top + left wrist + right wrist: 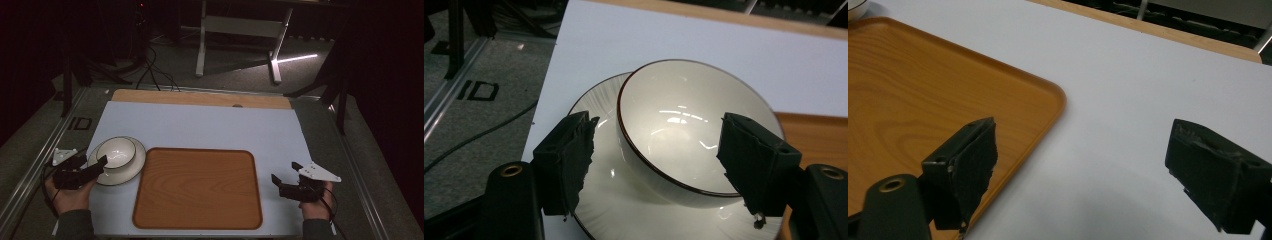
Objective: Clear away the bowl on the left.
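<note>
Nearest the camera: two hands at the table's near edge. Left hand [70, 196] on the left gripper [97, 166], jaws spread wide either side of a white bowl [116, 153], not closed on it. Bowl dark-rimmed, upright, seated on a white plate [131, 172] at the left of a pale sheet [200, 127]. Just right of the plate, a wooden tray [197, 187], bare, rounded corners. Farther right, right gripper [284, 179] in the right hand [316, 204], jaws wide apart, nothing held, over bare sheet beside the tray's corner. Beyond the sheet, a strip of wooden tabletop [200, 97]. Room dark; grey floor [230, 60], cables [155, 70], white desk frame [240, 35] behind.
</note>
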`<state>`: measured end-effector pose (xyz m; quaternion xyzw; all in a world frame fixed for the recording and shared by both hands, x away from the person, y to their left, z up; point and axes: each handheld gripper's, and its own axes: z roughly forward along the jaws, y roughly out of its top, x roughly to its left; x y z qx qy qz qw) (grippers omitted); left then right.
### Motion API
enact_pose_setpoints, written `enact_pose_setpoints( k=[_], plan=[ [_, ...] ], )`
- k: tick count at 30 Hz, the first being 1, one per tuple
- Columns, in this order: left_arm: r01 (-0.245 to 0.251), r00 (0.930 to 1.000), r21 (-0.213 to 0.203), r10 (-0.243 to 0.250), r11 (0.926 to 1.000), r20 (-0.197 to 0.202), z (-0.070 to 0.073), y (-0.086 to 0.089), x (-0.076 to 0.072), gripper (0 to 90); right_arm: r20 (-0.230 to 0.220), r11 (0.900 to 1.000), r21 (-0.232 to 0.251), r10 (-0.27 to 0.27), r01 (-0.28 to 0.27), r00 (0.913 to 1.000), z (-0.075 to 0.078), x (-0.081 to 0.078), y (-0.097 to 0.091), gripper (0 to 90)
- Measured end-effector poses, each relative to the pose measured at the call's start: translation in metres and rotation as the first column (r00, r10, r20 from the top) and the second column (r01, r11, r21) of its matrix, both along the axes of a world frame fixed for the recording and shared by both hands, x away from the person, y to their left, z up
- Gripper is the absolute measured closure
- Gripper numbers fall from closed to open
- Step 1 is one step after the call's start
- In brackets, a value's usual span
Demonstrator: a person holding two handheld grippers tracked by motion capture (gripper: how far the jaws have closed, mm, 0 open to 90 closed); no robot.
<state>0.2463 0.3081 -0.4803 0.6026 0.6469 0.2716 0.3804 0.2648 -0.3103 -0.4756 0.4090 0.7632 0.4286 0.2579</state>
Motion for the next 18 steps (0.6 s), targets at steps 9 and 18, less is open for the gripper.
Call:
enact_pose_setpoints(
  k=[9, 18],
  plan=[
    [0.019, 0.9988, 0.051, -0.016, 0.9985, -0.046, -0.006, -0.003, 0.009, 30.6, -0.031, 1.0000, -0.001, -0.008, 0.008, 0.9995, -0.003, 0.010, 0.001, 13.0],
    [0.003, 0.9984, 0.036, -0.001, 0.9994, -0.057, -0.007, -0.001, 0.012, 31.2, -0.019, 0.9996, 0.008, -0.027, 0.027, 0.9995, -0.001, 0.011, -0.004, 13.1]
  ],
)
